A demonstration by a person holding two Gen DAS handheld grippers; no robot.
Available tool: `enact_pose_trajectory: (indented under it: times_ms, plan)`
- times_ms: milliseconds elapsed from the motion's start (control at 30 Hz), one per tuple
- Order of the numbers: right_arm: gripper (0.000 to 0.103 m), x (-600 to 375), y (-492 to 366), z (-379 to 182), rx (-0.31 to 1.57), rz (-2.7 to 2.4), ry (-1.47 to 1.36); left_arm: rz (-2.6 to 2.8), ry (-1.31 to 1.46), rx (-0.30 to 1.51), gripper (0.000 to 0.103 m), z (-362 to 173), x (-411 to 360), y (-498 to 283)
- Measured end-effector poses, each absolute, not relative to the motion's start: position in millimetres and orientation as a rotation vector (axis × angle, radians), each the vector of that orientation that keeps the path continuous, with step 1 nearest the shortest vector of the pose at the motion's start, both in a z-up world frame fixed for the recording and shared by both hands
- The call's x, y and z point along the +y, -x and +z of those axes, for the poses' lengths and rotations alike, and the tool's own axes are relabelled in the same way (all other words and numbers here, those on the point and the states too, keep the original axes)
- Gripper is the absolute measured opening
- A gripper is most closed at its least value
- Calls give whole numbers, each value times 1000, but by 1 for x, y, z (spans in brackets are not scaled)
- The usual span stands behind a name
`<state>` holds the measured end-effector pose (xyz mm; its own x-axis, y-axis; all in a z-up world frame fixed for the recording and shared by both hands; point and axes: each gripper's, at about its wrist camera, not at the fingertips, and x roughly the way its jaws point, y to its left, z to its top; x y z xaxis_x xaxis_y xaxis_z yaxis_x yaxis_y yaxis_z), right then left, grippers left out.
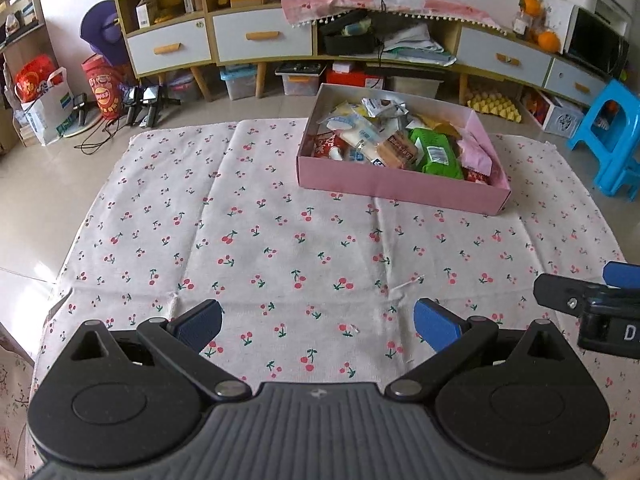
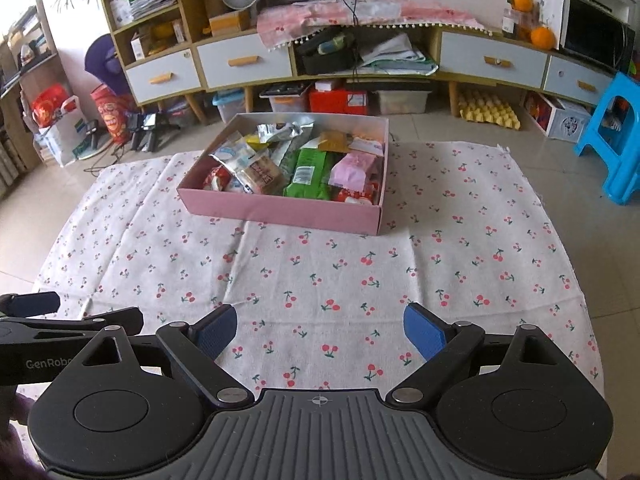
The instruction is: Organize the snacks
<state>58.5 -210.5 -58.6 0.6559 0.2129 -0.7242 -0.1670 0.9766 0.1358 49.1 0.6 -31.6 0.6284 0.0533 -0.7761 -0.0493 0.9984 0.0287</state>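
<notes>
- Nearest the cameras, the left gripper [image 1: 318,326] hangs over the near edge of the cherry-print cloth [image 1: 248,240], its jaws spread wide with only cloth showing between the blue pads.
- Just beside it, the right gripper [image 2: 320,330] is in the same pose over the near edge, jaws well apart and holding nothing.
- Each gripper shows at the margin of the other's view, so the two sit close side by side.
- No snack lies loose on the cloth between the grippers and the box; that stretch shows only the printed cherries and fold creases.
- The pink box [image 2: 280,210] sits toward the far edge of the cloth, well apart from both grippers and ahead of them.
- From the right wrist it lies ahead and slightly left, its long side running across the view; from the left wrist it lies ahead and off to the right, turned at an angle.
- By my judgement the right gripper has the straighter line to it.
- The snacks [image 2: 296,160] are piled inside: a green packet [image 2: 310,174] lengthwise near the middle, a pink packet [image 2: 354,170] beside it, silver foil bags toward the far wall.
- Packets overlap, so the lower ones are hidden, labels are too small to read, and I cannot tell whether the box has compartments.
</notes>
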Motion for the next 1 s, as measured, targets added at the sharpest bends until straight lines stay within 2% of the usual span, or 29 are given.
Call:
enact_pose_trajectory:
  times_ms: [1000]
  plan:
    - [94,-202,-57,-62,833,227,-31,54,-41,878,102,-30,-4,-46]
